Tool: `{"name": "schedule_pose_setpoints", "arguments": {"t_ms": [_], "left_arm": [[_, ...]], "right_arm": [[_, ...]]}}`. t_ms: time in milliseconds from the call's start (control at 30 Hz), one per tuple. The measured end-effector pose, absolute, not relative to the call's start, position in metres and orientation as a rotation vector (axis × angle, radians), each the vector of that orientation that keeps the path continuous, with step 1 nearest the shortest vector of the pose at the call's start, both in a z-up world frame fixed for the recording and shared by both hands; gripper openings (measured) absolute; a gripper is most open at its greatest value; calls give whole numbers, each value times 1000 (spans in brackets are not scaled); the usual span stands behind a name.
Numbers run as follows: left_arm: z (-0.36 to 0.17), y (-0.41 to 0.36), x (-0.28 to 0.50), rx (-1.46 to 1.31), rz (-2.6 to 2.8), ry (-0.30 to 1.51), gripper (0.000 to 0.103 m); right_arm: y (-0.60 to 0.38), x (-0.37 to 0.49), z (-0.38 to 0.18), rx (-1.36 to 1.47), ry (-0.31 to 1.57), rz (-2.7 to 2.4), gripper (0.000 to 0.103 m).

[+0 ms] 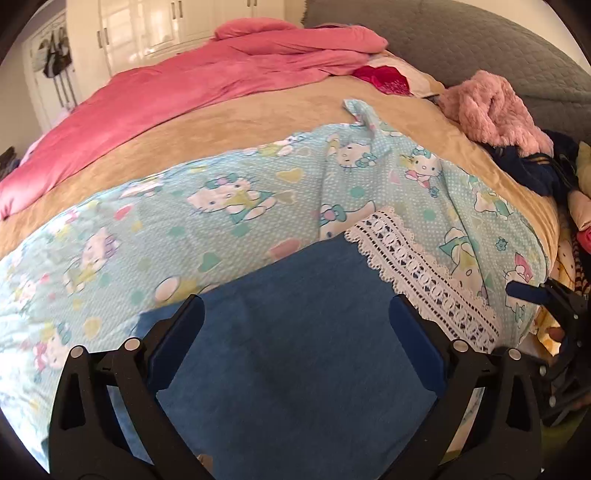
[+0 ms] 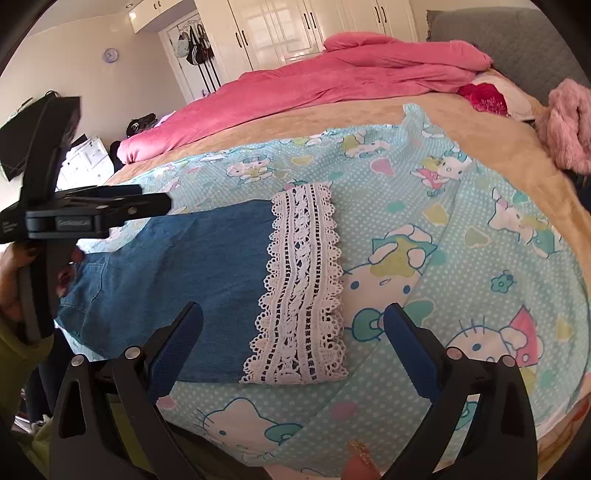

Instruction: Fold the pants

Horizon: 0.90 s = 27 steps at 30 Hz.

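The left tool (image 1: 297, 314) hangs with its jaws spread wide and nothing between them, directly over the blue denim of the pants (image 1: 295, 332). The right tool (image 2: 293, 319) is likewise wide open and empty, poised above the near edge of the pants (image 2: 177, 280) where the denim meets the white lace cuff (image 2: 303, 284). In the right wrist view the left tool (image 2: 110, 206) shows side-on at the far left, held in a hand (image 2: 14, 273) over the waist end of the garment.

The pants lie flat on a light blue cartoon-cat sheet (image 2: 461, 258) spread across the bed, lace cuff toward the right tool. Beyond the sheet run a tan blanket (image 1: 221, 129) and a bunched pink duvet (image 1: 184, 85). A fluffy pink garment (image 1: 487, 110) and dark clothes (image 1: 532, 170) are piled at the right side of the bed, apart from the pants. White wardrobes (image 2: 295, 26) stand behind.
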<state>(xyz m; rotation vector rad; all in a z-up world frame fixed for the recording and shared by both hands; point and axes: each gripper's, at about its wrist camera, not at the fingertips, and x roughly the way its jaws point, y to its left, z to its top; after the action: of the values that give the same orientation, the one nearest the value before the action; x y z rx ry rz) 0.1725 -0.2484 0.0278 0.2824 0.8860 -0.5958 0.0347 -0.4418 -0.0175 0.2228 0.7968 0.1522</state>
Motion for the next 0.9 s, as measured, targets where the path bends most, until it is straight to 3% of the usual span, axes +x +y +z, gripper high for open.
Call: {"name": "schedule_pose_setpoints", "arguments": {"t_ms": [433, 567, 833, 900], "left_arm": [[-20, -291, 212, 395, -655, 938, 94], [-34, -294, 226, 363, -678, 989, 80], [-61, -293, 231, 301, -676, 1022, 74], [-60, -293, 227, 292, -688, 1012, 62]], "right_arm": [[-438, 47, -48, 313, 865, 180, 98], [-438, 49, -50, 316, 863, 176, 98], [-439, 53, -56, 321, 862, 163, 99], [-437, 55, -56, 314, 862, 158, 98]]}}
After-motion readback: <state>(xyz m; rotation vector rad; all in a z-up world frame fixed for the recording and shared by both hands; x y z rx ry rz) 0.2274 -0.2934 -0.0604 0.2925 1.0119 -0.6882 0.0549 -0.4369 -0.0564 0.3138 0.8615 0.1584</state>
